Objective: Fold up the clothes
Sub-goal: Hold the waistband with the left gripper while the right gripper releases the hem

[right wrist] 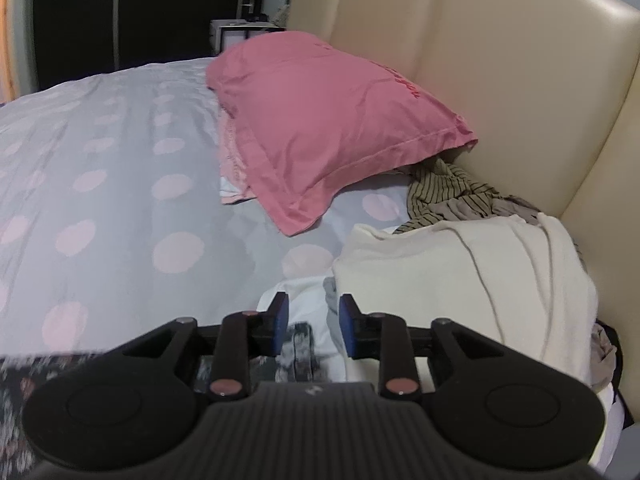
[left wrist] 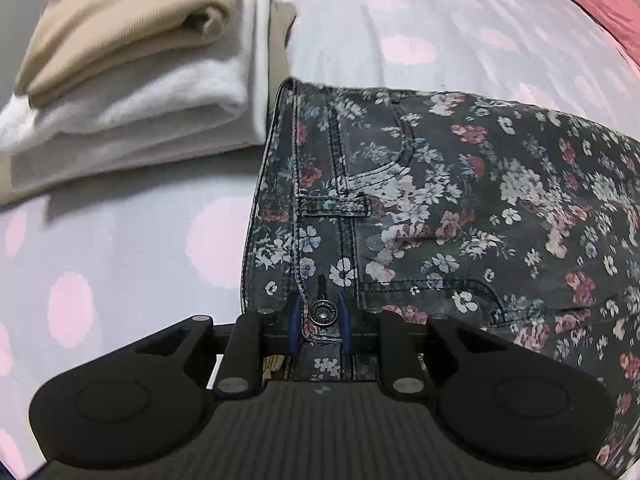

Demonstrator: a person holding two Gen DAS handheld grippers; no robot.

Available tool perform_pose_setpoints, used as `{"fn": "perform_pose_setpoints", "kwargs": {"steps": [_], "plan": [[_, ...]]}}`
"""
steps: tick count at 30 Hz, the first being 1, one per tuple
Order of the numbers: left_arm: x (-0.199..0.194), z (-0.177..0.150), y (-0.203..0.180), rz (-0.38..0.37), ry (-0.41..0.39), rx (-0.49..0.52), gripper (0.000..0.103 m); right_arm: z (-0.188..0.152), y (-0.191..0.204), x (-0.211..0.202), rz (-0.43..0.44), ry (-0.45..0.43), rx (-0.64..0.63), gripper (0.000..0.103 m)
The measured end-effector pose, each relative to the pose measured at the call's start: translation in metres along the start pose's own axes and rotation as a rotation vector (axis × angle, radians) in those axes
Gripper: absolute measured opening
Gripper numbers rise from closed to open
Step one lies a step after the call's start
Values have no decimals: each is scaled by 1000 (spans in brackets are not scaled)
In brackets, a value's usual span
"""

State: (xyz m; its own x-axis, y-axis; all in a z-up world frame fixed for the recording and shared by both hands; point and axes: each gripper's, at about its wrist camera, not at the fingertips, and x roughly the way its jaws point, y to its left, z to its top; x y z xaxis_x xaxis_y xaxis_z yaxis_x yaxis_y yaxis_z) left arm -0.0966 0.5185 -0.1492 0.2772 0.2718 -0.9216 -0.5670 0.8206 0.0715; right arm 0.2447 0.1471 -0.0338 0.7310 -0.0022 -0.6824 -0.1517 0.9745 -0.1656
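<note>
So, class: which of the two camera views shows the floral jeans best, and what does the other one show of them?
The left wrist view: the floral jeans fill it, with waistband, pocket stitching and metal button sharp, and the left gripper clamped on the waistband. The right wrist view catches only blurred dark patches of them, low behind the right gripper.

Pink pillow (right wrist: pixel 332 128) on dotted bedspread (right wrist: pixel 100 168); gripper (right wrist: pixel 313 320) parted.

Soft, even indoor light, cool in tone. Faint shadow beneath the stack of folded beige and white clothes (left wrist: pixel 132 80). Fisheye bending and dark vignette at corners. Right wrist view: motion blur low left; dark doorway behind.
</note>
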Motion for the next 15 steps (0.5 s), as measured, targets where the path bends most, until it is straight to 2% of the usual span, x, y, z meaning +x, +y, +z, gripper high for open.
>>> {"fn": "perform_pose_setpoints", "kwargs": {"steps": [5,10,15], "plan": [[-14,-4,2,-8,-37,-2,17,-25,-15,-43,66,19,-89,38],[-16,-3,-5,10,-51,28,17,-64,-52,-83,80,65,-95,38],[-10,-2,-8,24,-48,34,17,-116,-94,-99,71,177,-60,38]]}}
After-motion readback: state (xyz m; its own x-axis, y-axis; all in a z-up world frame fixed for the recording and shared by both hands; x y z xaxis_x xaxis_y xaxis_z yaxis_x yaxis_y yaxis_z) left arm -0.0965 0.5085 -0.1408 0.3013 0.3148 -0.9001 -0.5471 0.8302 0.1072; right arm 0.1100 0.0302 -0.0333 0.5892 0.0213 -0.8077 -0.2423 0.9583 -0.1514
